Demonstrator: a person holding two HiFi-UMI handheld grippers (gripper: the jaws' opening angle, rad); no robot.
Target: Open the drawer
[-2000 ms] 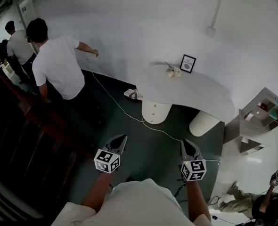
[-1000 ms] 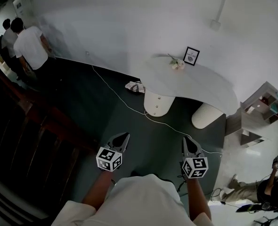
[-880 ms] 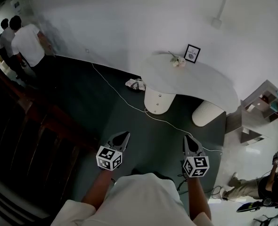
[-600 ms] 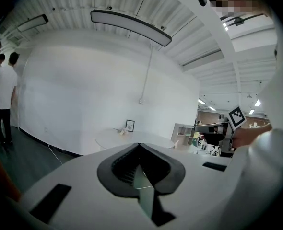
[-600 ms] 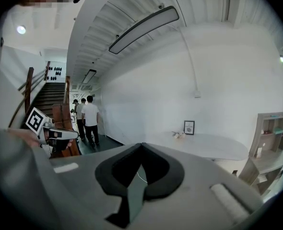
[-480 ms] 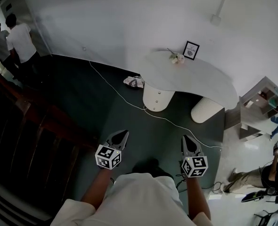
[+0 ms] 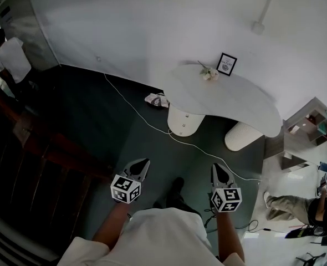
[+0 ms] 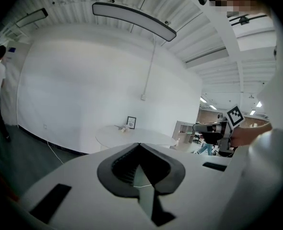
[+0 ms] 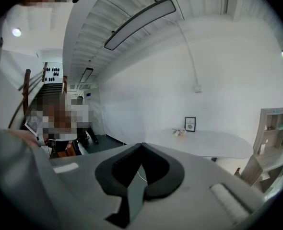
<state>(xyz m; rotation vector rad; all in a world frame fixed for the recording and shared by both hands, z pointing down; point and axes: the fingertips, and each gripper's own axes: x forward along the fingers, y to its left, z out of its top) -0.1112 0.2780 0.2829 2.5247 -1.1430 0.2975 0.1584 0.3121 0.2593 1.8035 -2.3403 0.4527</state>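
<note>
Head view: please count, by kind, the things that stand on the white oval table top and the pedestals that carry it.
black-framed picture: 1
small bunch of pale flowers: 1
cream cylindrical pedestals: 2
Total: 4

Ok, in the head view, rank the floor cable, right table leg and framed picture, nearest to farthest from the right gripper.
1. The floor cable, just ahead of the right gripper.
2. The right table leg, farther ahead, slightly right.
3. The framed picture, farthest back.

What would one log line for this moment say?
left gripper: shut, empty | right gripper: shut, empty | white table: ahead, untouched | drawer: not made out
</note>
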